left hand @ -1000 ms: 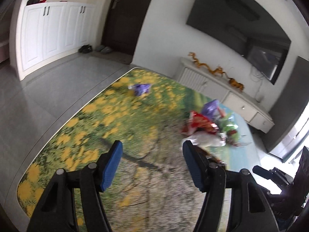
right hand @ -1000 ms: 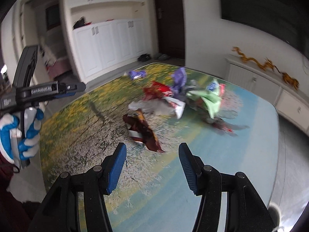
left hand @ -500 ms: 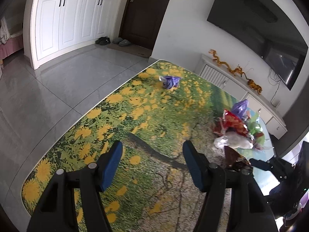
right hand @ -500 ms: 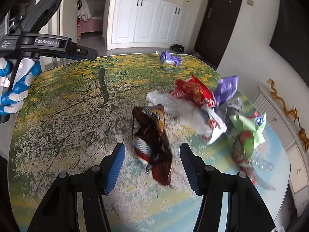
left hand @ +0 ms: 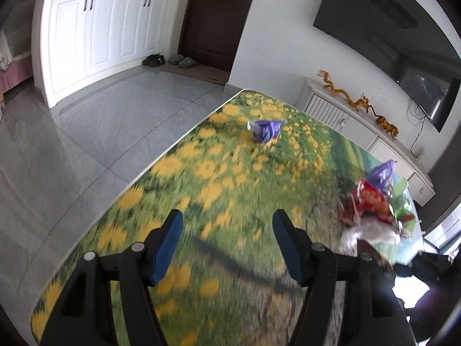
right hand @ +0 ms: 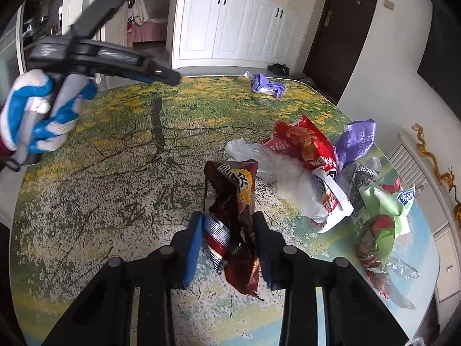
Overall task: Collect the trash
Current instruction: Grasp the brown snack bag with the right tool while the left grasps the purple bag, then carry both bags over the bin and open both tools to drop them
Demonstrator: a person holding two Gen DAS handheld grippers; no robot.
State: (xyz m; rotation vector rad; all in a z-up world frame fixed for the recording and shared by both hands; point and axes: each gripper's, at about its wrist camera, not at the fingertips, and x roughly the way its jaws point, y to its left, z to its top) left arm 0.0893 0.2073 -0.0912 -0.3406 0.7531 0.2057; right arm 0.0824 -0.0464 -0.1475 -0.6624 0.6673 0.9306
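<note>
The right tool (right hand: pixel 227 236) has just been closing, and its blue pads now squeeze the brown wrapper (right hand: pixel 233 199), which stands up between them at lower centre of the right wrist view. That is the first piece taken, as far as the pictures show; no bin or bag to drop it in is visible.

The left tool (left hand: pixel 227 242) is open with nothing between its pads, hovering over the flower-print worktop (left hand: pixel 219 173). In the right wrist view a gloved hand (right hand: pixel 37 115) holds it at the upper left.

Most of the work looks to be left. A pile of trash (right hand: pixel 325 173) (red bag, clear plastic, purple and green wrappers) lies to the right of centre, just beside the brown wrapper. One purple wrapper (left hand: pixel 266 129) sits alone near the worktop's far edge, well apart from the pile.
</note>
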